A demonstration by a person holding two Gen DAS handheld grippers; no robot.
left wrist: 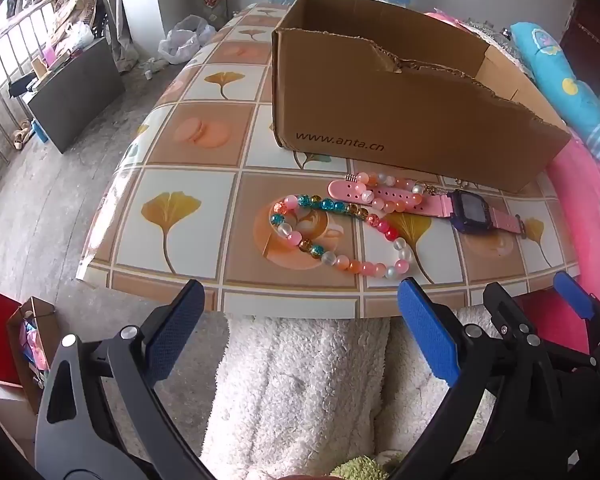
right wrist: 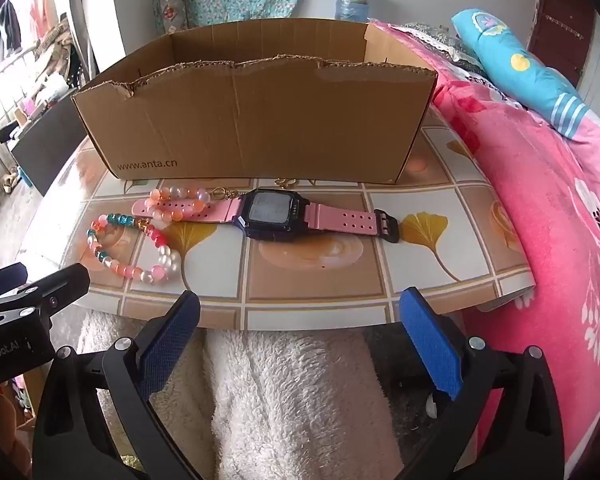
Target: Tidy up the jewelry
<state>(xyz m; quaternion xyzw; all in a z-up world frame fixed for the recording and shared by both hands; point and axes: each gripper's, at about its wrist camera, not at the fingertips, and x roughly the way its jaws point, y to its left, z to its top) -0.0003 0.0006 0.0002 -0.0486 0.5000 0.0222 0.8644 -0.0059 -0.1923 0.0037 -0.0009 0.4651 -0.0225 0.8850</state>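
So both grippers are hanging just off the near edge of the table [right wrist: 320, 280], over some white fluffy fabric [right wrist: 300, 392]. The left gripper [left wrist: 300, 312] has its blue pads spread wide with nothing between them, and the right gripper [right wrist: 300, 312] is the same, jaws wide and empty. In the left wrist view the right one also pokes in at the lower right of the frame.

The jewelry is all sitting on the patterned tablecloth in the middle of both frames. There's a multicolor bead bracelet [left wrist: 332, 236] lying in a loop, a smaller orange-pink bead bracelet [right wrist: 180, 204] draped over one strap of a pink watch [right wrist: 272, 214], which lies flat, face up. Right behind them, upper middle of the frame, is a torn-edged cardboard box [right wrist: 260, 120] with its top open. A pink bedspread [right wrist: 540, 208] fills the right side.
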